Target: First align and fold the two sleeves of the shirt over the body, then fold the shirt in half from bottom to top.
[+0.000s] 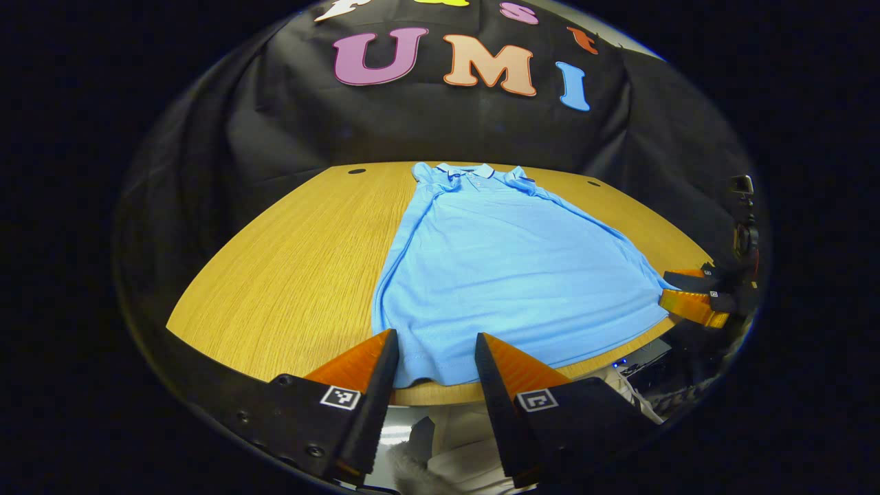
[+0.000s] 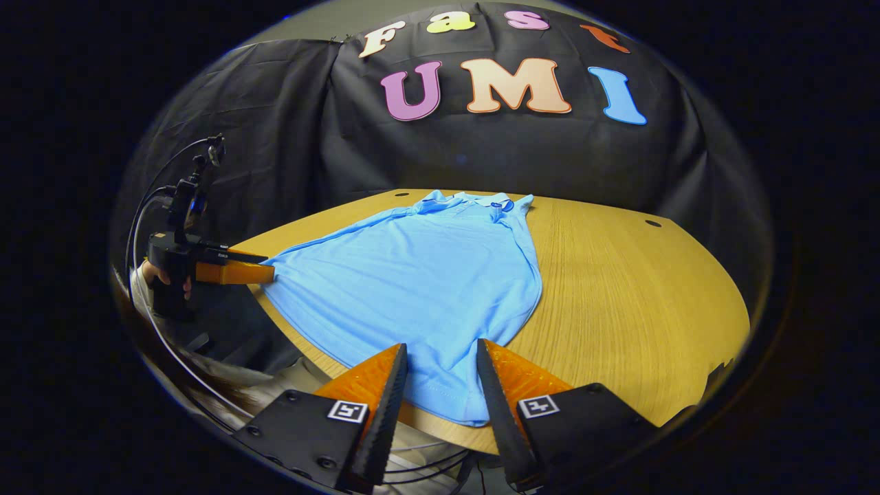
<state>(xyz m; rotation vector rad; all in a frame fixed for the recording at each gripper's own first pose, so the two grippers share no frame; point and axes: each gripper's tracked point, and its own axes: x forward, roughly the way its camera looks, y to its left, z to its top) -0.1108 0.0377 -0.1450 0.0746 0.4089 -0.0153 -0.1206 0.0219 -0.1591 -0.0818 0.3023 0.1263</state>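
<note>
In the left gripper view, the light blue short-sleeved polo shirt (image 1: 495, 275) lies flat on the yellow-brown wooden table (image 1: 295, 268), collar at 12 o'clock, hem at the near edge, sleeves folded in. The left gripper (image 1: 436, 354) hovers at 6 o'clock, fingers wide apart astride the hem corner.

In the right gripper view, the right gripper (image 2: 440, 364) likewise stands wide apart over the opposite hem corner. At 9 o'clock a hand (image 2: 159, 275) holds the left gripper.
</note>
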